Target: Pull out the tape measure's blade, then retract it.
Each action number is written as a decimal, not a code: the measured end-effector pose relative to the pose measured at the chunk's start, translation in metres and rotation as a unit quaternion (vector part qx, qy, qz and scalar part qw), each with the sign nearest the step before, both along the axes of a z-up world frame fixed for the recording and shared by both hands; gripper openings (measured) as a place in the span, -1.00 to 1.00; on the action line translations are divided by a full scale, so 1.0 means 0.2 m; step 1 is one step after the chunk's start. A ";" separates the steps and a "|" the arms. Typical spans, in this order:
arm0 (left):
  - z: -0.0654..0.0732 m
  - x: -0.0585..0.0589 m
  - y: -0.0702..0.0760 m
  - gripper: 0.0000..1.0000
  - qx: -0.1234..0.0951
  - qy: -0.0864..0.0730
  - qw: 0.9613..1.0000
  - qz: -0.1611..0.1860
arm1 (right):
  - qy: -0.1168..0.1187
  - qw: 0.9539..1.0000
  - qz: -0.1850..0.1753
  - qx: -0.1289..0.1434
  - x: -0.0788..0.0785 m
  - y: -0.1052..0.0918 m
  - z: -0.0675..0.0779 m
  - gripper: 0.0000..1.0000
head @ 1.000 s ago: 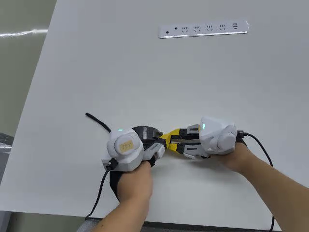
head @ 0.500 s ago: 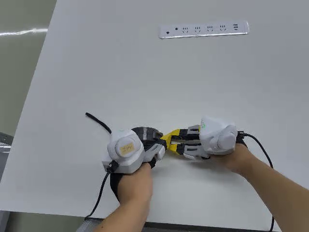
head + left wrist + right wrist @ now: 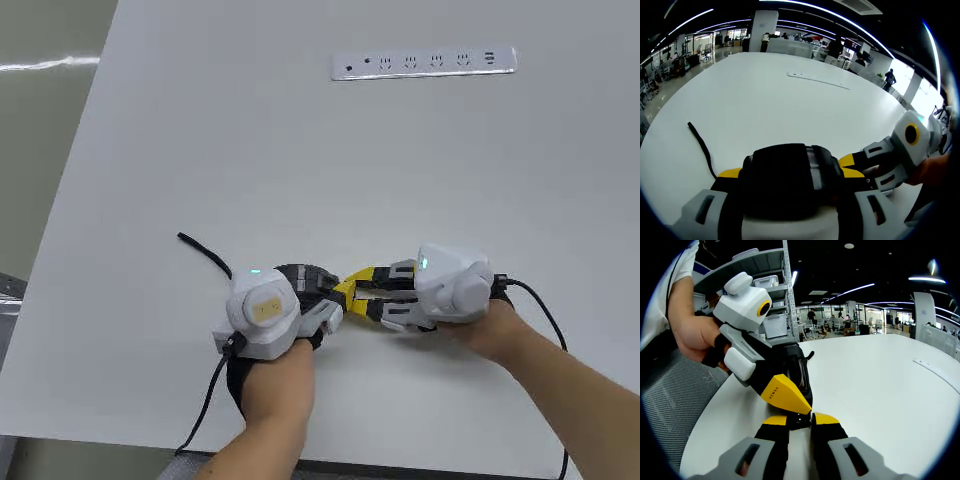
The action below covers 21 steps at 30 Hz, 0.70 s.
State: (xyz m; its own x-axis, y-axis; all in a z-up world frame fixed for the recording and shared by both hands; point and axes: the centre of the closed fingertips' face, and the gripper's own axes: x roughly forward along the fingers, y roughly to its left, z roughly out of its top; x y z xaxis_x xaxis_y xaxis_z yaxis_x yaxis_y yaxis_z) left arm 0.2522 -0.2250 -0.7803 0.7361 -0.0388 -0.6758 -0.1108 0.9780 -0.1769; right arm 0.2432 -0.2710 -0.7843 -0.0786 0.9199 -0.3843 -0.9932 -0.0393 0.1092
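Between left hand-held gripper's (image 3: 330, 296) tight jaws, tape measure (image 3: 790, 180); right hand-held gripper (image 3: 800, 420) tight on its tip.

Desk (image 3: 300, 150) open ahead
Tape measure (image 3: 305, 274) blocks the near middle; black strap (image 3: 203, 253) just left, power strip (image 3: 424, 61) far back

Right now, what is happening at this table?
A person works with two grippers at a white table. The left gripper is shut on the tape measure. The right gripper pinches a small dark piece at its mouth, probably the blade end. No length of blade shows pulled out yet.
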 end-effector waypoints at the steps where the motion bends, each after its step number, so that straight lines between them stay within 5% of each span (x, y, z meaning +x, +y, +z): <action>1: 0.00 0.00 0.00 0.48 0.000 0.000 1.000 0.000 | -0.001 1.000 0.000 0.000 0.00 0.00 0.00 -0.66; 8: 0.00 0.00 0.00 0.49 0.000 0.000 1.000 -0.002 | 0.002 1.000 0.001 0.005 0.00 -0.01 0.00 -0.50; 21: 0.00 0.00 -0.01 0.49 0.000 -0.002 1.000 -0.006 | 0.005 1.000 0.003 0.004 -0.01 -0.01 0.00 -0.50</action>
State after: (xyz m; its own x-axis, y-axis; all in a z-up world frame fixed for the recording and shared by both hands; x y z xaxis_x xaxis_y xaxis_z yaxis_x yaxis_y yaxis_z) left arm 0.2517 -0.2261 -0.7799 0.7381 -0.0476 -0.6730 -0.0991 0.9790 -0.1779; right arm 0.2420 -0.2721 -0.7844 -0.0874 0.9226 -0.3758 -0.9919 -0.0456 0.1187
